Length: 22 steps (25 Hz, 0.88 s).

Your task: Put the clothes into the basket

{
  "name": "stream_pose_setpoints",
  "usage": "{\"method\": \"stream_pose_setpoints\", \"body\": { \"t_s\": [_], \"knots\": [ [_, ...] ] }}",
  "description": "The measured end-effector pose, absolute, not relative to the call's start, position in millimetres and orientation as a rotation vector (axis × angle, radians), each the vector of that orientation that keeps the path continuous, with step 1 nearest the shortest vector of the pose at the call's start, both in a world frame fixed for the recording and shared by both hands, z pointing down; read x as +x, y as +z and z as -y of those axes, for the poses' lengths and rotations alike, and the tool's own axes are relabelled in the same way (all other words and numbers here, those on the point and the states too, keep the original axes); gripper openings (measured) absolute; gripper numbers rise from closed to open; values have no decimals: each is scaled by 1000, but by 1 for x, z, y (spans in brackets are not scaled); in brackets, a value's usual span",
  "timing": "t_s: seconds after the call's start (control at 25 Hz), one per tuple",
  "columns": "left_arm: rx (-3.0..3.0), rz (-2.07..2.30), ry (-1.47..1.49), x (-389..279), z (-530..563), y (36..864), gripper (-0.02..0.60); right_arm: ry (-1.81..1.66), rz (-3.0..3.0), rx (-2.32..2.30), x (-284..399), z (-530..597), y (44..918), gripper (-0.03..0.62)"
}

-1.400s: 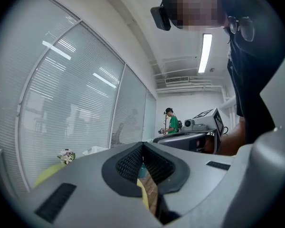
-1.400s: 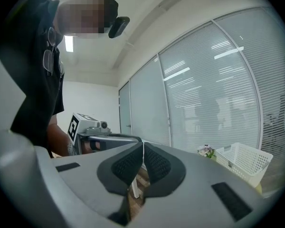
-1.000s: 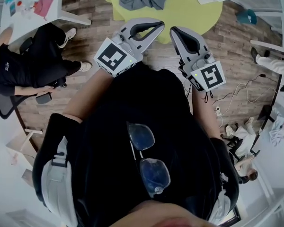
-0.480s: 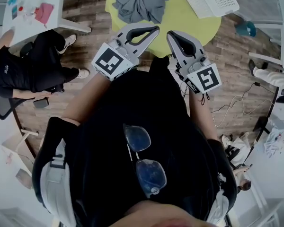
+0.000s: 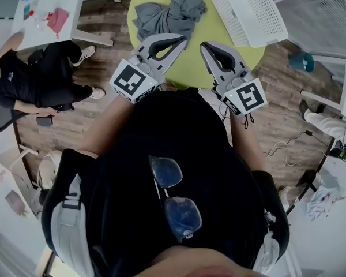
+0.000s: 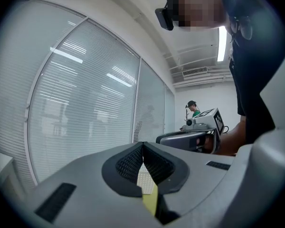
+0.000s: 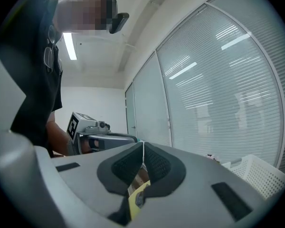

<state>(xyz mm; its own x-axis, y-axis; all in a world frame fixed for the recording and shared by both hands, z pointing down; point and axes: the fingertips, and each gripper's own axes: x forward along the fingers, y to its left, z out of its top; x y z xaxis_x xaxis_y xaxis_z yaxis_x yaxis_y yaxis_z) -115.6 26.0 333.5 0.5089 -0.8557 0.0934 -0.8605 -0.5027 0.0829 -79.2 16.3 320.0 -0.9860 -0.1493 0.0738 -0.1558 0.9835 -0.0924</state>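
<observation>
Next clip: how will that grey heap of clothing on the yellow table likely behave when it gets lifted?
The grey clothing lies crumpled in soft folds, so it will probably go limp and drape. It looks light, likely sliding on the smooth table if pushed. Sprawled ends may trail.

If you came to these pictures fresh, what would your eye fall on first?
First, the yellow-green round table at the top of the head view, with a heap of grey clothes on it and a white basket at its right. Next, the left gripper and right gripper, held side by side at the table's near edge, both with jaws shut and empty.
</observation>
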Motion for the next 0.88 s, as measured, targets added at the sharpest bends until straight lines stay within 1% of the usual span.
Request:
{"method": "stream_pose_setpoints", "body": {
  "t_s": [0.28,0.52,0.68,0.88],
  "knots": [
    [2524,1655,62,-99,16,335,9,171,3066,106,-61,28,326,28],
    [2452,1755,125,-93,37,345,9,180,3044,-2,-56,49,341,28],
    [2414,1790,193,-98,43,360,9,207,3024,-26,-58,57,354,28],
    [2380,1795,225,-122,60,372,9,242,3014,5,-71,68,366,28]
  ]
}}
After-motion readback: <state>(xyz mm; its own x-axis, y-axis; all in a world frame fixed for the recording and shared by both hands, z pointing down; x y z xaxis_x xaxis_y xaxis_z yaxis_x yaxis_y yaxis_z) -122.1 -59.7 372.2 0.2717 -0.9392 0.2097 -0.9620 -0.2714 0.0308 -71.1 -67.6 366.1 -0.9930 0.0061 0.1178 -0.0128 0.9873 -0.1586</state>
